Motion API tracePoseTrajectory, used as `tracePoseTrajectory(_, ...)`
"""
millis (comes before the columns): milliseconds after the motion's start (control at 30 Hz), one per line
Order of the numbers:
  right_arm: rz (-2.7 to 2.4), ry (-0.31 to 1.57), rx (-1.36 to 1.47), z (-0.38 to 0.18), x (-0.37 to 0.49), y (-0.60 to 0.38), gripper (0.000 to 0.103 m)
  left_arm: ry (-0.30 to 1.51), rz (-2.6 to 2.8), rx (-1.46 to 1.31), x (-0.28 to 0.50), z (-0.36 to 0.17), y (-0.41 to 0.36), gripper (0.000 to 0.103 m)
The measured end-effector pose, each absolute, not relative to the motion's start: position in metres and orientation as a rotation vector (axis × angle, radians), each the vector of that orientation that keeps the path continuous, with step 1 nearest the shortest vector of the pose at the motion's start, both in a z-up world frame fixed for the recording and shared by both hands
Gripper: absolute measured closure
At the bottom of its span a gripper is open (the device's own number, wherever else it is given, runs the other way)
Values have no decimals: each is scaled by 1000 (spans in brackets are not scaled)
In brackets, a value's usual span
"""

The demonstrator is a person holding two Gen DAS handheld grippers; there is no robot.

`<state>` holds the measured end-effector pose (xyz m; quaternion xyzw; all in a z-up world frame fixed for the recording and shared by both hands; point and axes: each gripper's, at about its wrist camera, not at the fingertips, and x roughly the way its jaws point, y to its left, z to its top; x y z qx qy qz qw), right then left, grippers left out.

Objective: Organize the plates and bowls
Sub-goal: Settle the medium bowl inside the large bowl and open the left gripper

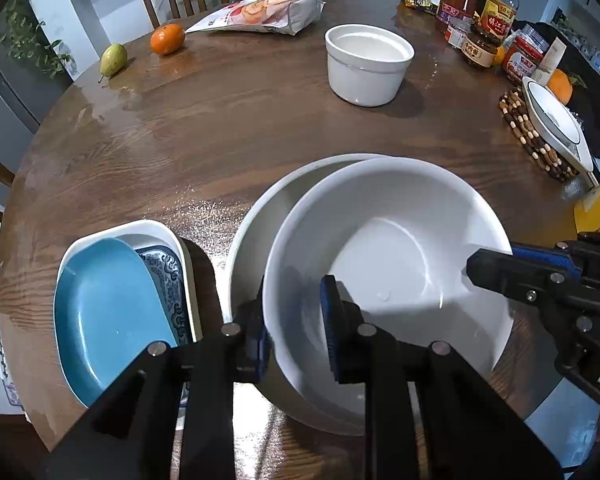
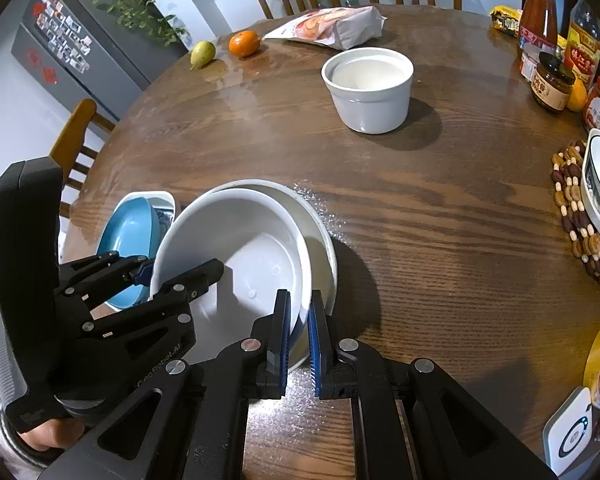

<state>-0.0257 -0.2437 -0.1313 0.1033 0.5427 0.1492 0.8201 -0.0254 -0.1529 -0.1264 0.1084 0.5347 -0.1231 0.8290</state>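
Round and wooden, the table carries everything in play. Nearest, the left gripper has its jaws clamped across the rim of the upper bowl, one finger inside and one outside. The right gripper pinches the opposite rim the same way. That bowl sits tilted and off-centre inside the lower bowl, not fully nested. Just beside them, a blue plate lies in a white dish. Farther back stands a deep white pot, then an orange and a pear. Likely risk: releasing while tilted lets the bowl slide, clatter or chip; uneven pull between the grips could twist it free.
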Motion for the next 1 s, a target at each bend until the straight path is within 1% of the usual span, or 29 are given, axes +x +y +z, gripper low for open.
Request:
tracePoseTrajectory(433, 306, 1164, 214, -131, -23, -242, 94, 1152, -268, 197, -20, -125, -150, 82)
tracePoseTrajectory(567, 304, 1176, 214, -131, -22, -242, 94, 1149, -270, 203, -22, -125, -150, 79)
tracePoseTrajectory(933, 301, 1181, 182, -130, -21, -238, 94, 1147, -295, 204, -23, -120, -152, 64)
tracePoseTrajectory(1000, 299, 1182, 171, -130, -21, -237, 94, 1135, -300, 201, -24, -117, -152, 49)
